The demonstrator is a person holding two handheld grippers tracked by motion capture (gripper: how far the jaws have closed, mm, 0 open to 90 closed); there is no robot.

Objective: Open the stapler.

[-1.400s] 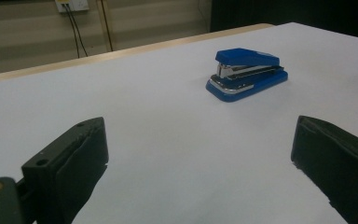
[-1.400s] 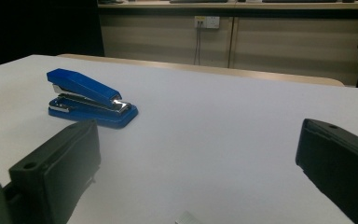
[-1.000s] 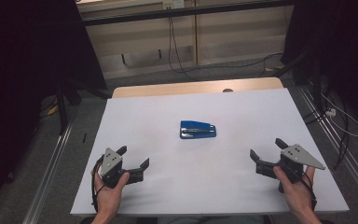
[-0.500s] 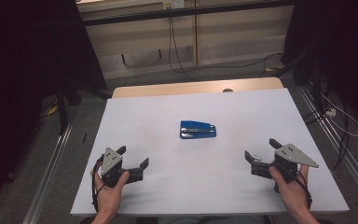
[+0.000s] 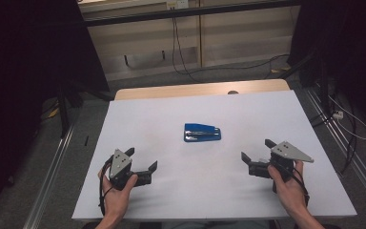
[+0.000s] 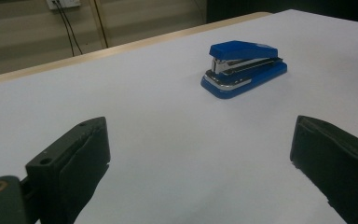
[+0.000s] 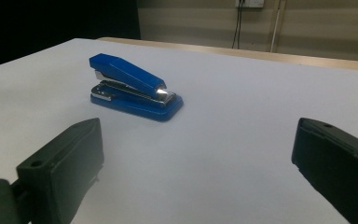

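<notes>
A blue stapler (image 5: 202,132) lies flat near the middle of the white table (image 5: 248,114), its long side running left to right. At the front left, a hand holds my left gripper (image 5: 141,158) open, with nothing between the jaws. The right gripper (image 5: 256,149) is held at the front right, also open and holding nothing. The left gripper view looks past its spread jaws (image 6: 200,140) to the stapler (image 6: 244,67), well ahead and to the right. Beyond the wide-apart jaws (image 7: 198,140) of the right gripper view, the stapler (image 7: 133,86) lies ahead and to the left.
A strip of bare wood (image 5: 195,90) shows along the table's far edge. Metal rails (image 5: 52,191) run on the floor beside both sides, and cables (image 5: 186,62) trail behind the table. Dark curtains (image 5: 24,57) hang left and right.
My right gripper has shifted left, closer to the stapler. The left gripper and the stapler have stayed where they were.
</notes>
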